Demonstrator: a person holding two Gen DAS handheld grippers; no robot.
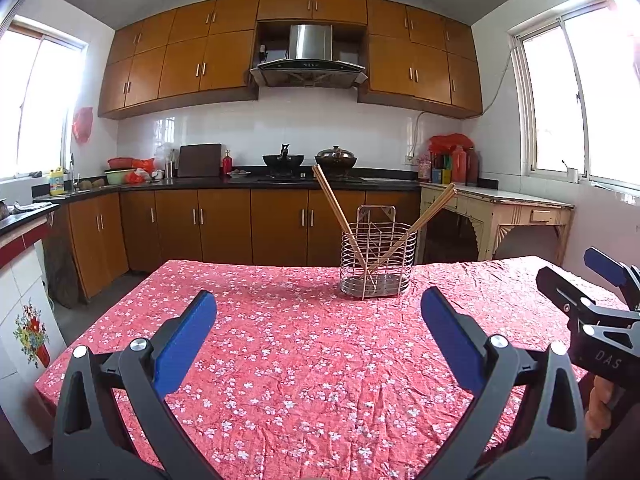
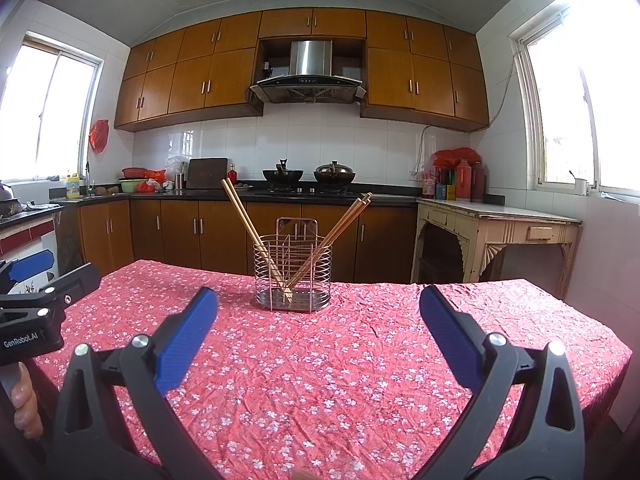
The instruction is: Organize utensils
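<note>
A copper wire utensil holder (image 1: 378,258) (image 2: 293,270) stands near the far edge of a table covered with a red flowered cloth (image 1: 304,360) (image 2: 340,360). Wooden chopsticks (image 1: 334,204) (image 2: 242,216) lean out of it to the left, and others (image 1: 430,208) (image 2: 344,218) lean to the right. My left gripper (image 1: 318,300) hovers open over the cloth, short of the holder, nothing between its blue pads. My right gripper (image 2: 318,300) is likewise open and empty; its body also shows at the right edge of the left wrist view (image 1: 600,312).
Beyond the table runs a kitchen counter with a stove, two woks (image 1: 284,159) (image 1: 335,158), a cutting board and bottles. A cream side table (image 2: 496,220) stands at the right wall. A hand (image 2: 26,404) holds the left gripper's handle.
</note>
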